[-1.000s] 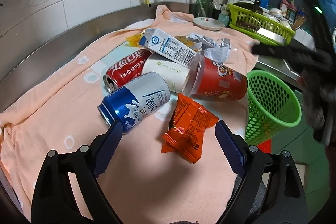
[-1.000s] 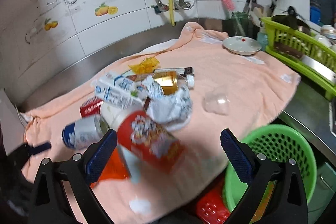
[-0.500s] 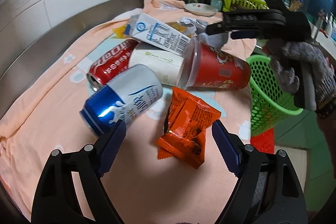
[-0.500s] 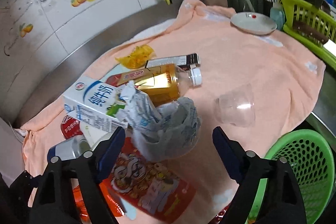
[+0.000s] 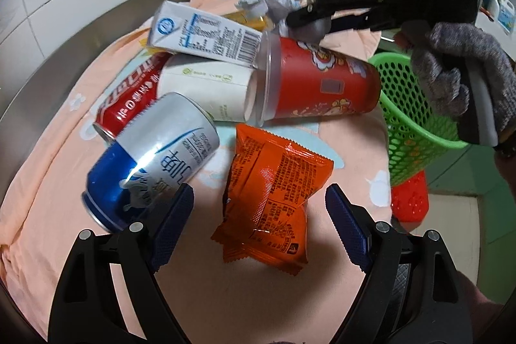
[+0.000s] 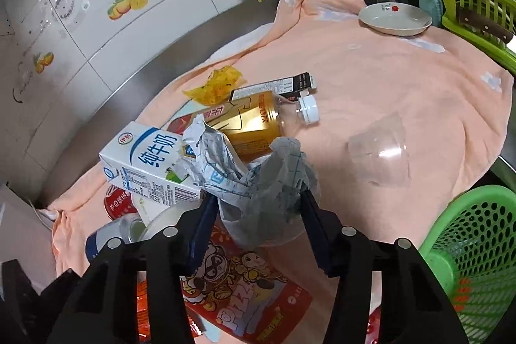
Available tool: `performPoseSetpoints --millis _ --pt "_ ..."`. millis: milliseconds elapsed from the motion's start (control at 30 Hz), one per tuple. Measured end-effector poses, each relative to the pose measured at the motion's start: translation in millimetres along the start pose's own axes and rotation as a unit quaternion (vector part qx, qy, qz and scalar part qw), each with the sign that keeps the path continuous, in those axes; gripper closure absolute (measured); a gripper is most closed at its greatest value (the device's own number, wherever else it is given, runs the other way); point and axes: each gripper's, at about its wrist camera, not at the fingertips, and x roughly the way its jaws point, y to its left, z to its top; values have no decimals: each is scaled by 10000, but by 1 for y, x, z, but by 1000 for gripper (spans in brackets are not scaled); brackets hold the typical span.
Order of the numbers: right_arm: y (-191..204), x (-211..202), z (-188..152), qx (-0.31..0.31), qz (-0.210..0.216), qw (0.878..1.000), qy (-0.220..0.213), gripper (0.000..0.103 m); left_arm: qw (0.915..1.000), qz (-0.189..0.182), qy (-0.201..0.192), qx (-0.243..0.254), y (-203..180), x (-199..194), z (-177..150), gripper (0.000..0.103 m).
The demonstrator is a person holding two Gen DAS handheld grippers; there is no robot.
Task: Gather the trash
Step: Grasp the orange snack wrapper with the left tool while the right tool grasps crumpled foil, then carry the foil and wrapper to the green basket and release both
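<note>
Trash pickup underway: right gripper (image 6: 258,208) jaws clamp crumpled paper (image 6: 254,179), left gripper (image 5: 258,215) jaws wide; next, carry it right to green basket (image 6: 474,234).

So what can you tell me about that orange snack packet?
The snack packet is a glossy orange foil pouch with crimped, serrated ends and small dark print. It looks sealed and slightly puffed, creased in the middle. It lies flat on the peach towel, between the open fingers of the left gripper, beside the blue can. Nothing grips it.
</note>
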Motion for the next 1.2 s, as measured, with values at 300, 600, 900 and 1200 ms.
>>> performPoseSetpoints --millis 300,600,900,1200 --pt "-2 -26 0 90 220 9993 -289 57 9998 -186 92 -64 -1 7 -1 49" --pt "-4 -37 -2 119 179 9992 -347 59 9998 -169 -42 -107 -2 0 -2 68" --pt "-5 -44 -5 159 270 9984 -479 67 9996 -211 -167 -102 -4 -12 -2 74" --pt "-13 -48 -9 269 226 9979 -547 72 9992 -313 -225 -128 -7 -20 -3 75"
